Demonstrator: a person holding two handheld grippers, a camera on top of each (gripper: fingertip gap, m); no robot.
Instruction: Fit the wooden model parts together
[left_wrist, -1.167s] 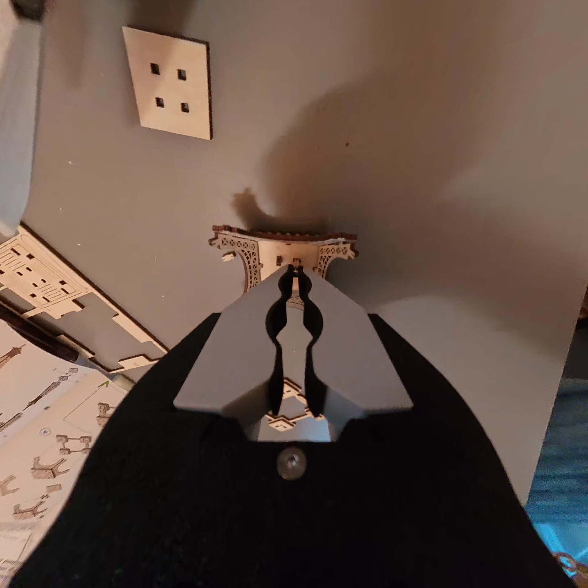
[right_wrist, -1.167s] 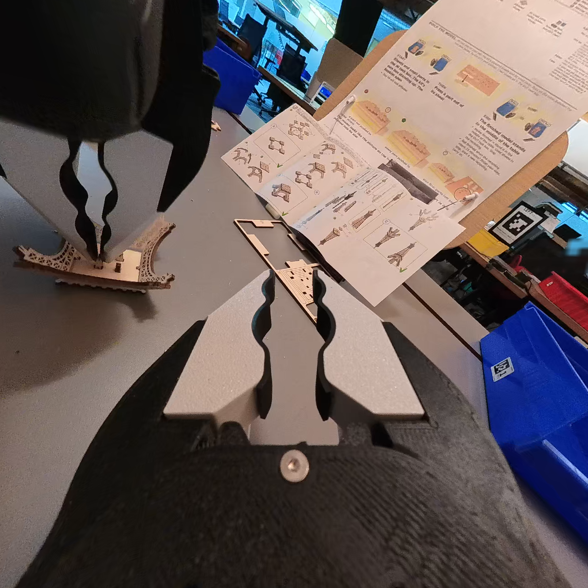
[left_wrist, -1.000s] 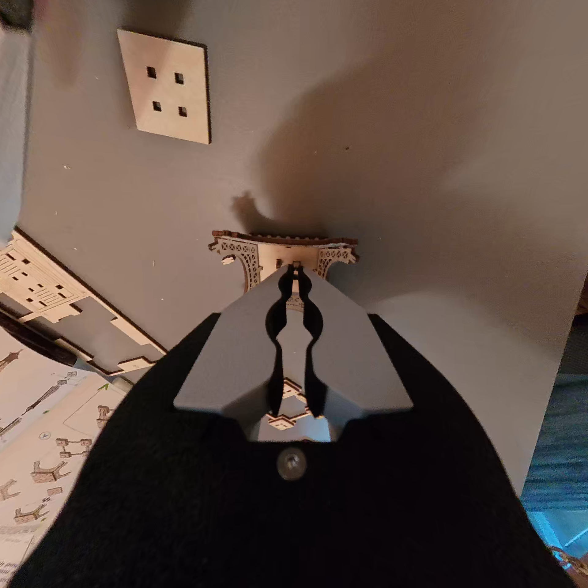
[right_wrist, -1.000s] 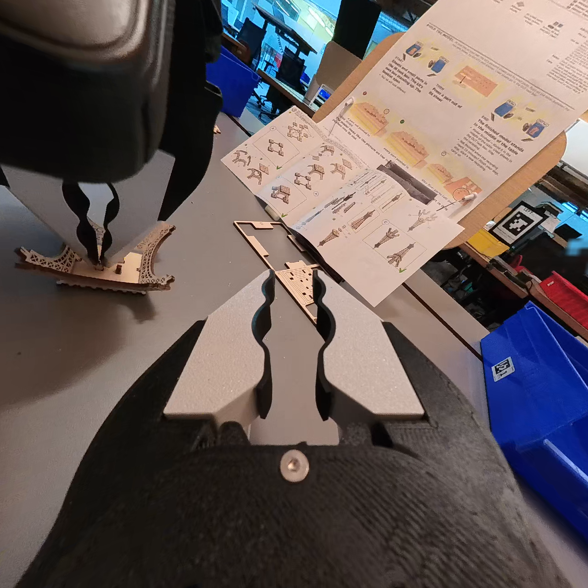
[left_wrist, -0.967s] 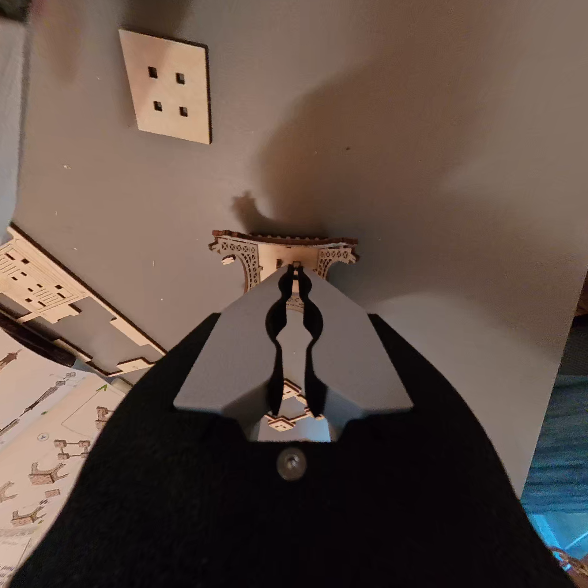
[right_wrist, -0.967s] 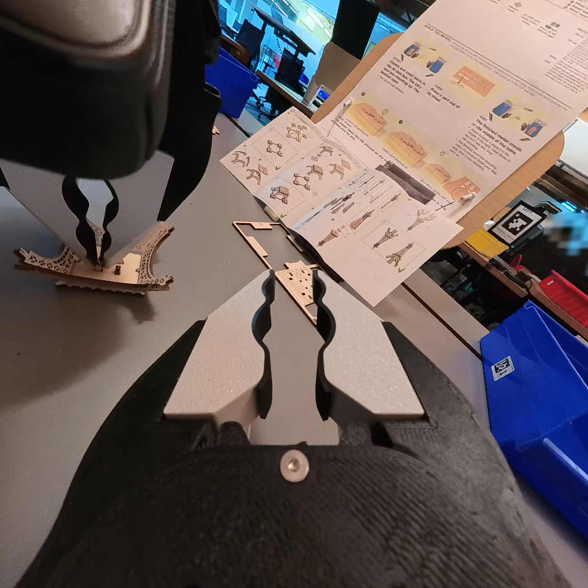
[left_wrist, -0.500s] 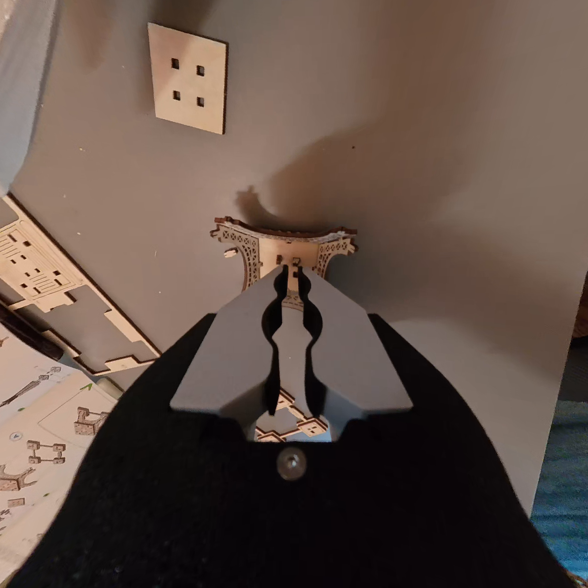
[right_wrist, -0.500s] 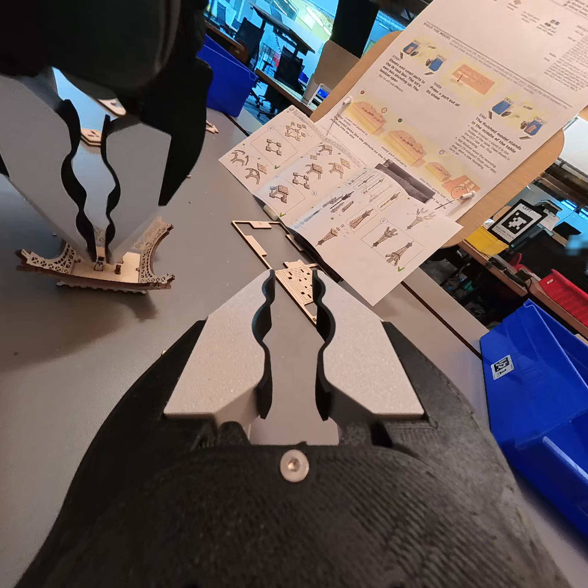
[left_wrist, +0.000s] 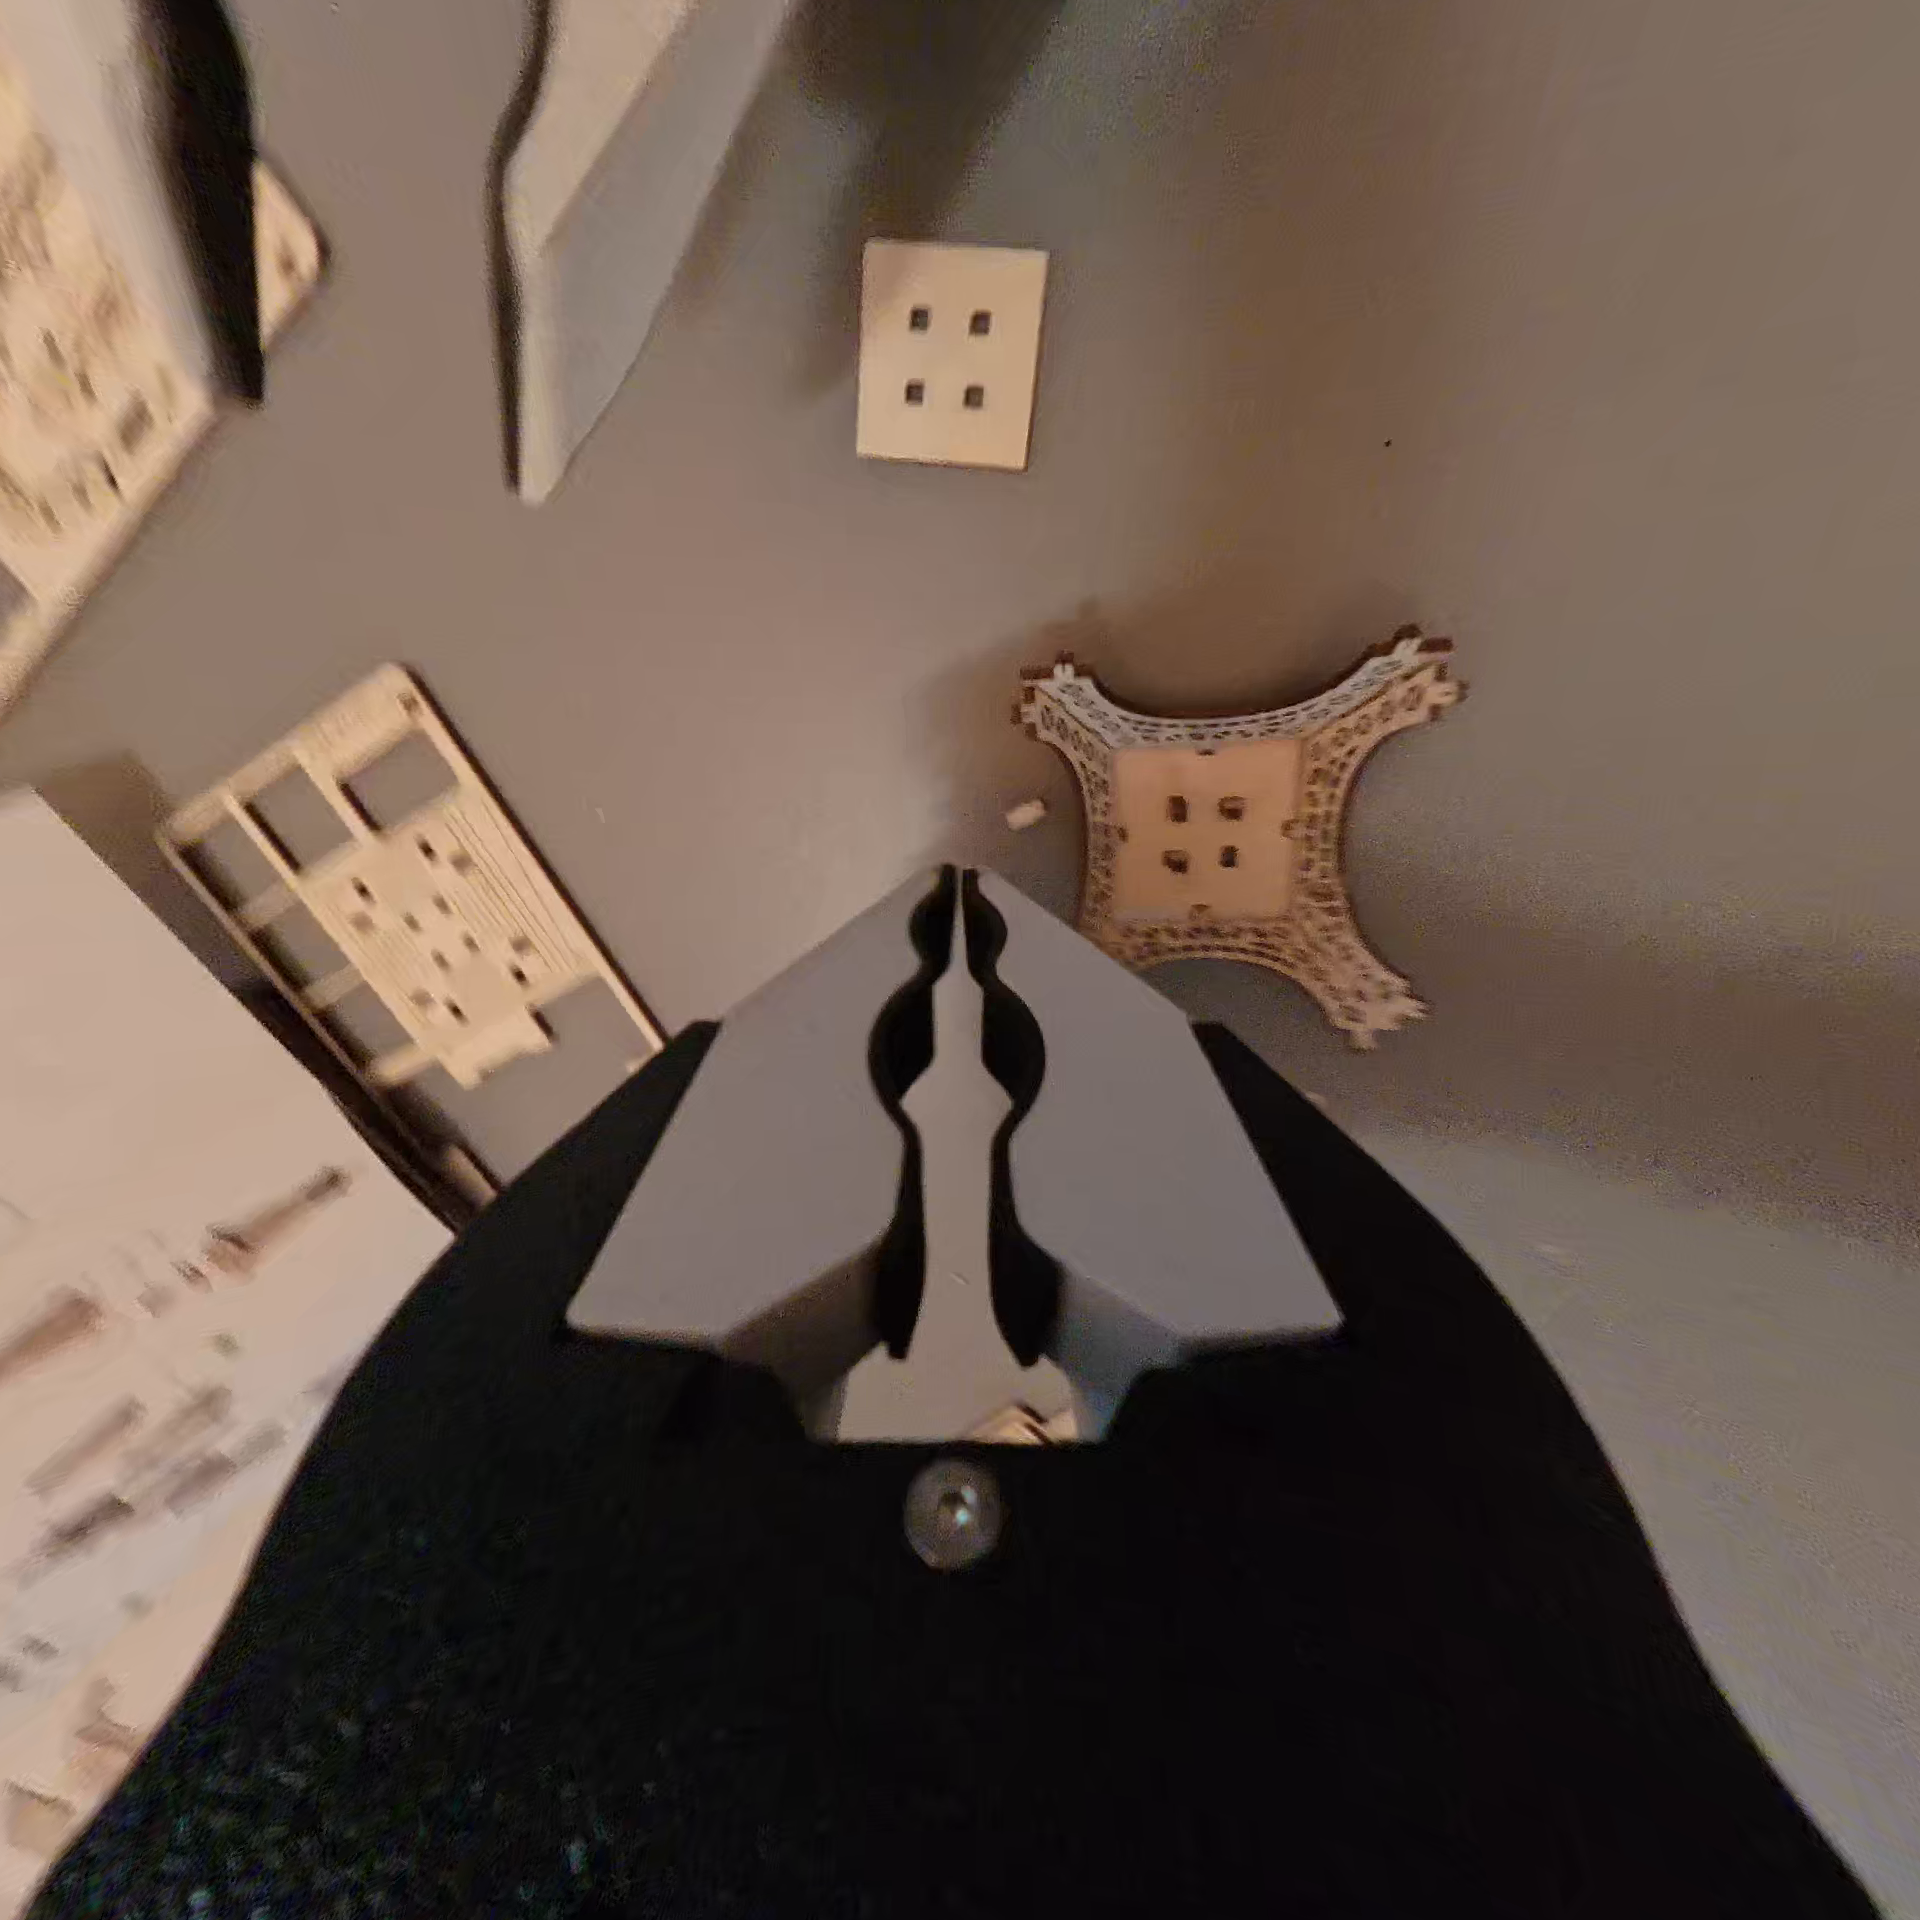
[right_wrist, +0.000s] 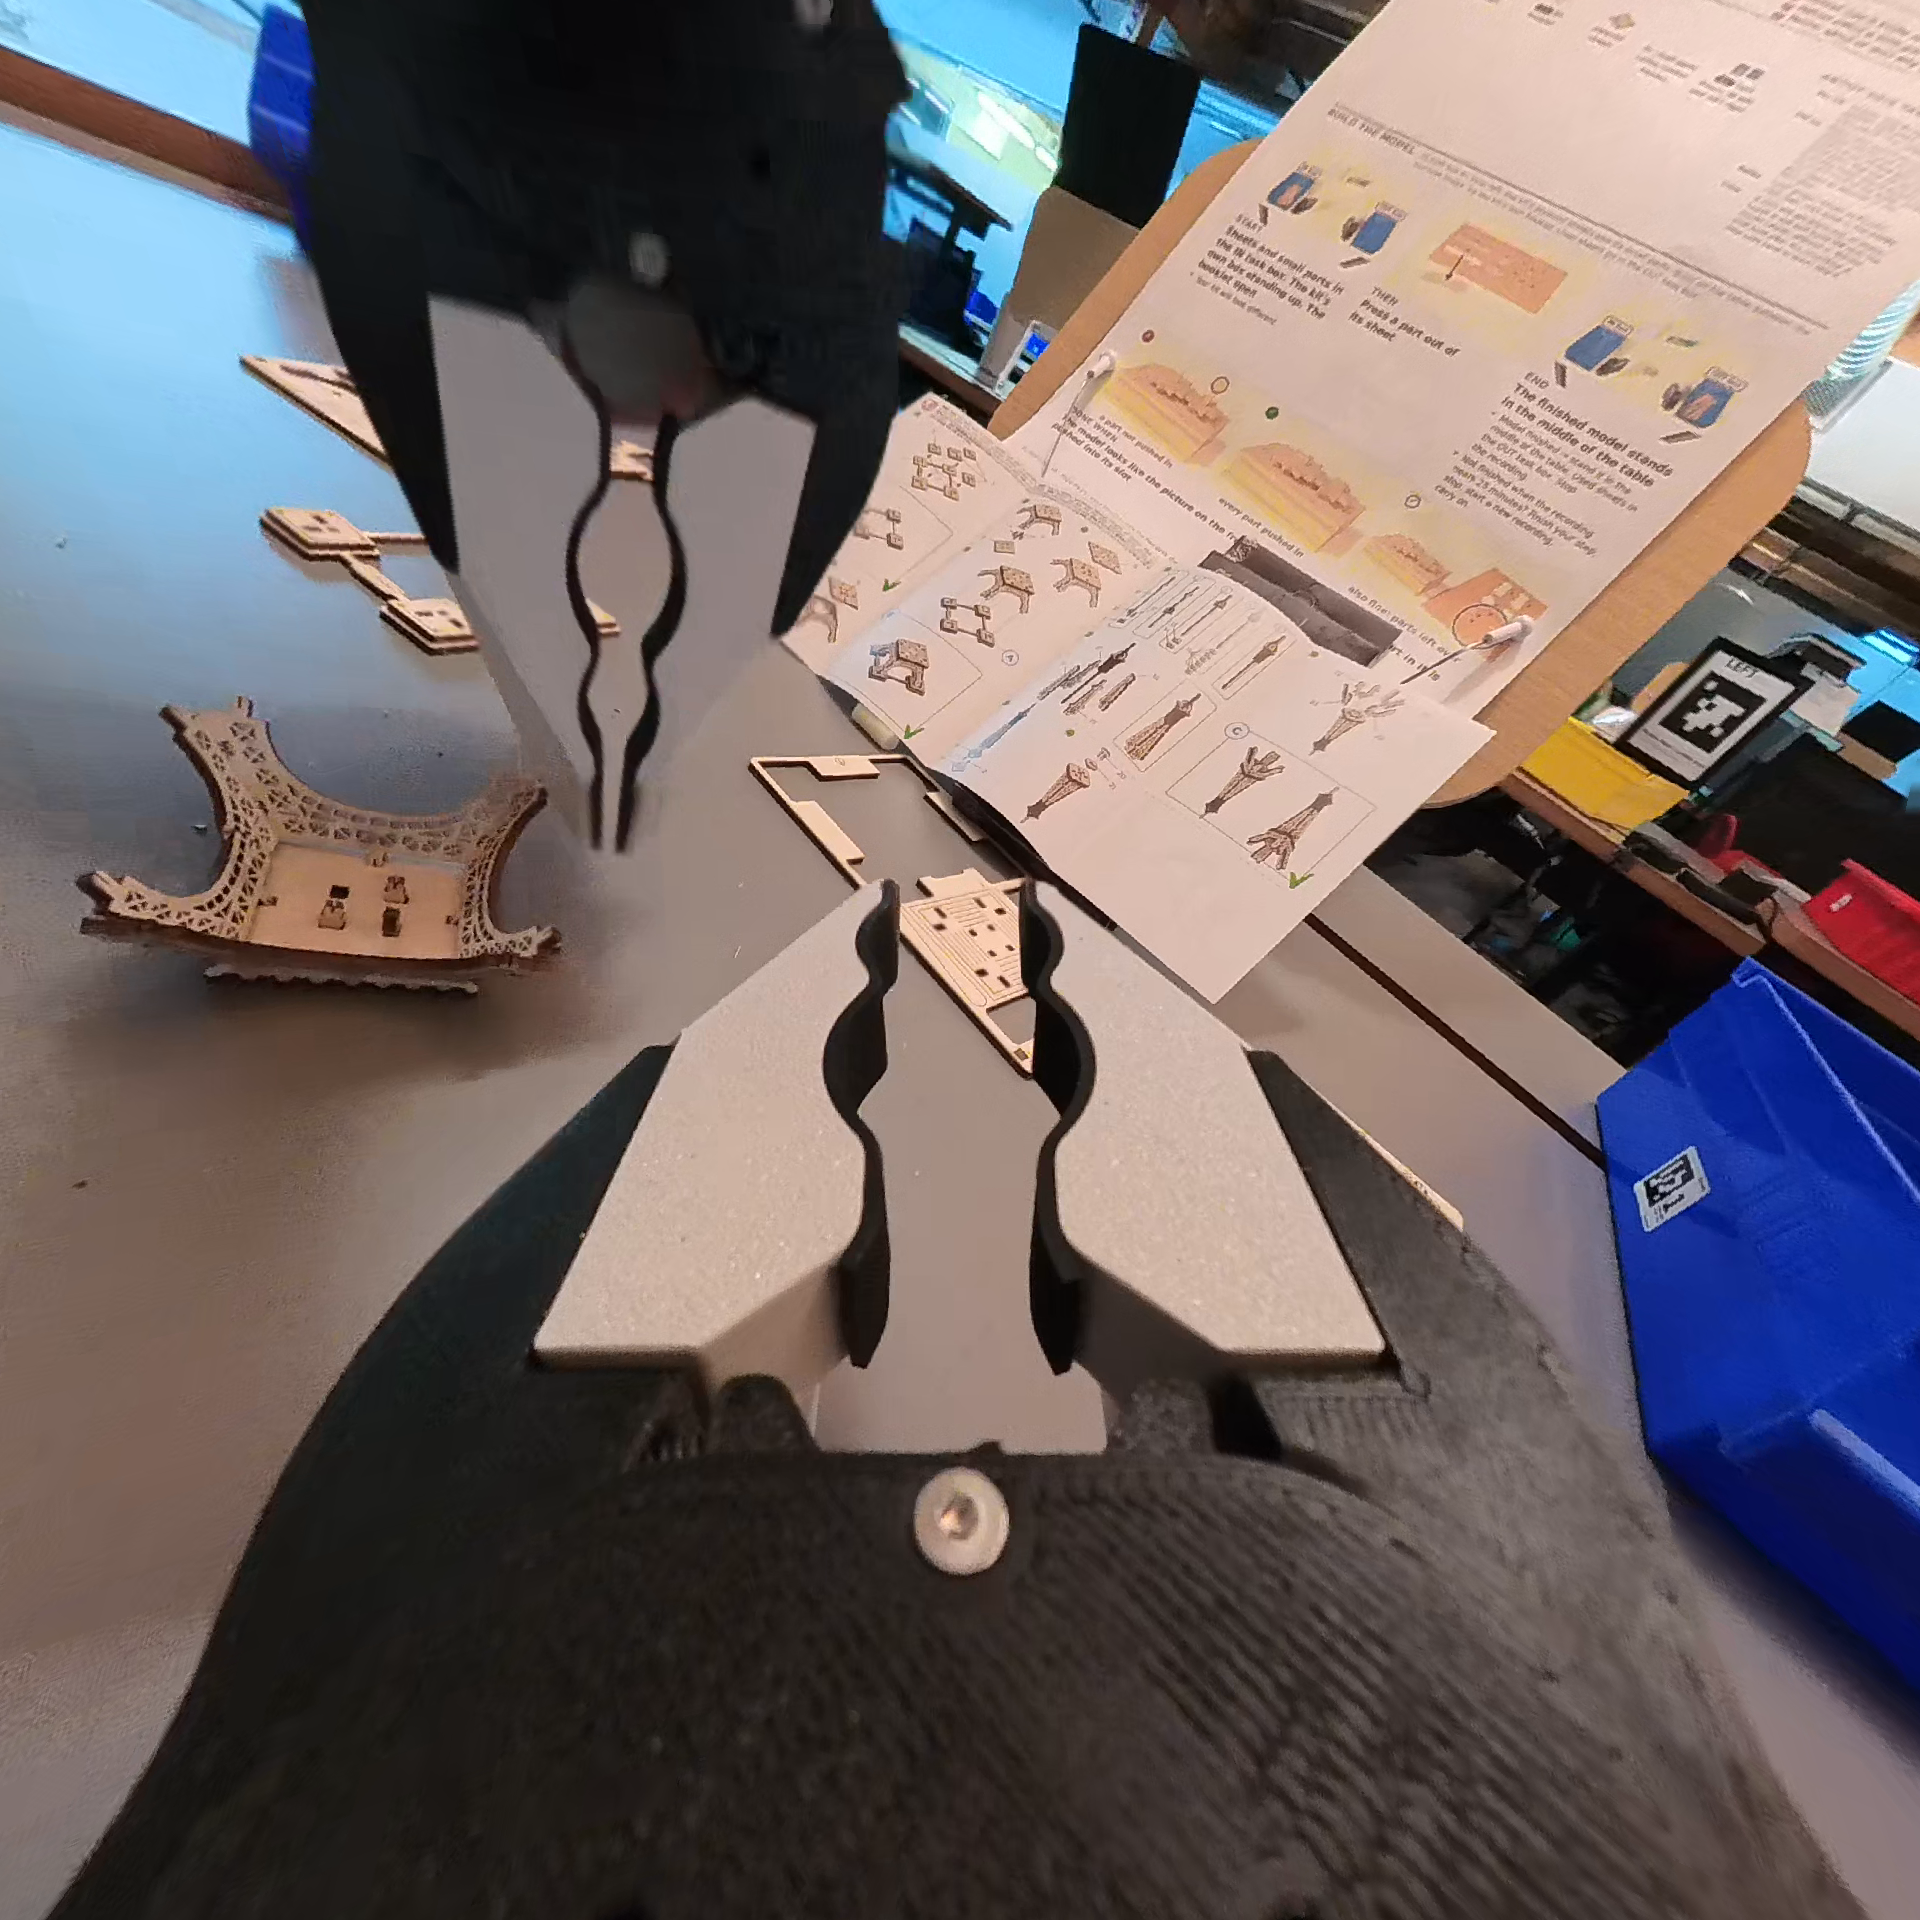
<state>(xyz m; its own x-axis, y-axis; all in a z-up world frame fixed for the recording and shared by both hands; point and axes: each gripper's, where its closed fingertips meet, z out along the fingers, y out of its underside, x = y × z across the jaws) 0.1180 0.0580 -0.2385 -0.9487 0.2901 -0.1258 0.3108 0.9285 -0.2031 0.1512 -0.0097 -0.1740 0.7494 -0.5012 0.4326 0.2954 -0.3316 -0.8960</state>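
Observation:
The wooden tower base (left_wrist: 1205, 831) lies upside down on the grey table, its four lattice legs pointing up; it also shows in the right wrist view (right_wrist: 322, 883). My left gripper (left_wrist: 956, 878) hovers above the table left of the base, its jaws almost together with nothing between them; it also shows in the right wrist view (right_wrist: 613, 831). A square wooden plate (left_wrist: 951, 353) with four holes lies farther off. My right gripper (right_wrist: 956, 899) is open and empty, low over the table, pointing at a punched-out wooden sheet (right_wrist: 966, 935).
A tiny loose peg (left_wrist: 1023, 816) lies beside the base. An open instruction booklet (right_wrist: 1091, 665) and a propped instruction sheet (right_wrist: 1558, 364) stand behind. More wooden parts (right_wrist: 364, 561) lie at the far left. A blue bin (right_wrist: 1787, 1195) sits at the right table edge. My hands' fingertips stand some 10 cm from each other. From either gripper's tips it is about 9 cm to the square wooden plate (left_wrist: 951, 353).
My left gripper has let go of the middle of the tower base, risen and swung to the left of it. The base stays on the table. The right gripper has not moved.

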